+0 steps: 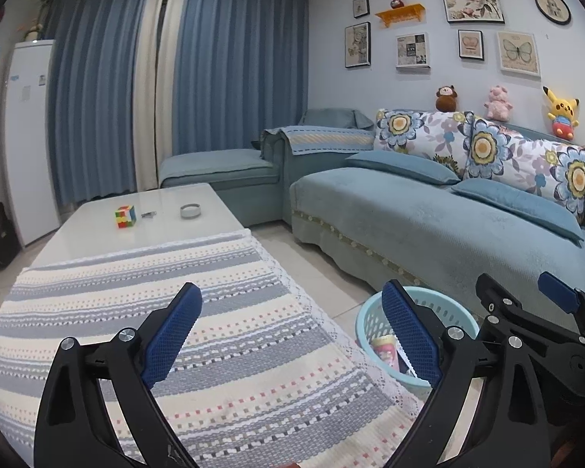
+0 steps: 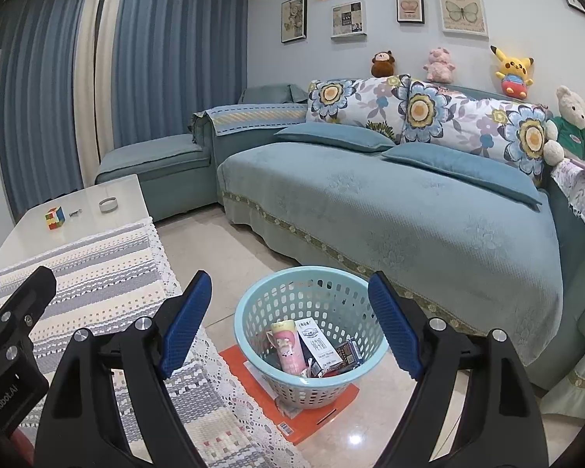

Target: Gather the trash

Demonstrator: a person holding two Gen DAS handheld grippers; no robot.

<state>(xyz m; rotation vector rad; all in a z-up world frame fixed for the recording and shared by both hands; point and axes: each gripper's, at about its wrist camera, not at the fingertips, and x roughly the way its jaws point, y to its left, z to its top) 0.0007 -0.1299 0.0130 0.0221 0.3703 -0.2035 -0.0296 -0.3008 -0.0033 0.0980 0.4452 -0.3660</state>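
A light-blue perforated wastebasket (image 2: pixel 312 335) stands upright on the tiled floor, mouth up, just beside the cloth-covered coffee table (image 2: pixel 97 273) and in front of the sofa (image 2: pixel 429 214). Inside the wastebasket, a pink cup (image 2: pixel 288 345) and a white milk carton (image 2: pixel 319 347) lean with their long axes tilted, tops upward. The right gripper (image 2: pixel 288 325) hovers above the wastebasket, jaws spread, empty. The left gripper (image 1: pixel 292 331), beside the wastebasket over the table edge, gapes wide, holding nothing.

Basket (image 2: pixel 312 335) on floor between table (image 2: pixel 97 195) and sofa (image 2: pixel 409 202)
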